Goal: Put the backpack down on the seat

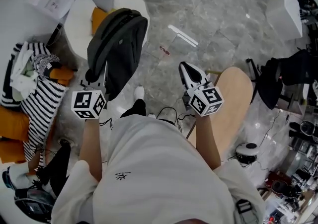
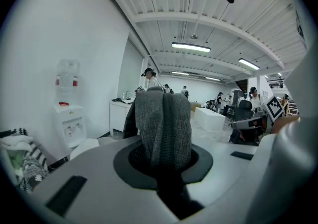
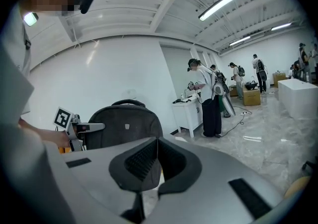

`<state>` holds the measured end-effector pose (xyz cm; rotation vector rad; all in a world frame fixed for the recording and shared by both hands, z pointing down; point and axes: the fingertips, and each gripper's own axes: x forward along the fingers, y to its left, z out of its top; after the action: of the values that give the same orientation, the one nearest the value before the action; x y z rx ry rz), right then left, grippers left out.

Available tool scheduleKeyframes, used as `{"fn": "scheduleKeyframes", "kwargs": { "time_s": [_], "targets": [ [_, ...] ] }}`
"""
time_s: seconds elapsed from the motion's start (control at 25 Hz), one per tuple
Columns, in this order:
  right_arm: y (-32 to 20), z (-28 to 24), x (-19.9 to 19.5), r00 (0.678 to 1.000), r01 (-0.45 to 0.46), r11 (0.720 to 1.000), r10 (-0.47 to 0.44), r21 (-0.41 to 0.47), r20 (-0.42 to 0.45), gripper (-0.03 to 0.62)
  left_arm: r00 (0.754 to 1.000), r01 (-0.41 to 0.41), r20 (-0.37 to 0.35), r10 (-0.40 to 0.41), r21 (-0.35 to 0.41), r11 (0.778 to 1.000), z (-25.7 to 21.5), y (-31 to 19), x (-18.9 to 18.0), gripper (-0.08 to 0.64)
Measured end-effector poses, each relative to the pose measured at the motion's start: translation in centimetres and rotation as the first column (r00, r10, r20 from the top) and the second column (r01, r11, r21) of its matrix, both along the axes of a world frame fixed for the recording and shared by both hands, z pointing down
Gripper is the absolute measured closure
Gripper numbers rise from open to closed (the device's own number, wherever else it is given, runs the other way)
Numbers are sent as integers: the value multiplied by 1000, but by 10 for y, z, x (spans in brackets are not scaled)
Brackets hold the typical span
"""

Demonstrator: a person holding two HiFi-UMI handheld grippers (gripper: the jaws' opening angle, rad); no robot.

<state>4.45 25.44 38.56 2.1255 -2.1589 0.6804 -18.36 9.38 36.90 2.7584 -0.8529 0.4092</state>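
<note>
A dark grey backpack [image 1: 119,44] hangs upright over the marble floor, in front of a white round seat [image 1: 82,14] with an orange cushion [image 1: 98,18]. My left gripper [image 1: 97,73] is at the pack's left side, shut on its grey knit strap [image 2: 164,123], which fills the gap between the jaws. In the right gripper view the backpack [image 3: 124,126] stands to the left, with the left gripper [image 3: 74,128] beside it. My right gripper [image 1: 190,71] is to the right of the pack, apart from it, shut with nothing between its jaws [image 3: 156,143].
Striped clothes [image 1: 42,104] are piled at the left. A wooden oval seat [image 1: 233,99] stands at the right, a black chair [image 1: 278,76] beyond it. Cables [image 1: 166,113] lie on the floor by my feet. A water dispenser [image 2: 69,113] stands by the wall; people stand further back.
</note>
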Motion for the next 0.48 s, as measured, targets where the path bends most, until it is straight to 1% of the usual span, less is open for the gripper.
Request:
{"fn": "scheduleKeyframes", "kwargs": {
  "time_s": [0.32,0.48],
  "targets": [
    [-62,-7,18,1000,-22,1000,22,12,-20,568,1000,-26,-7,25,-17,1000,7,-58,19,492],
    [-89,-11,21,1000,-16,1000,16,14,-24,568,999,-44,-3,43,-21,999,8,-78,27,491]
  ]
}}
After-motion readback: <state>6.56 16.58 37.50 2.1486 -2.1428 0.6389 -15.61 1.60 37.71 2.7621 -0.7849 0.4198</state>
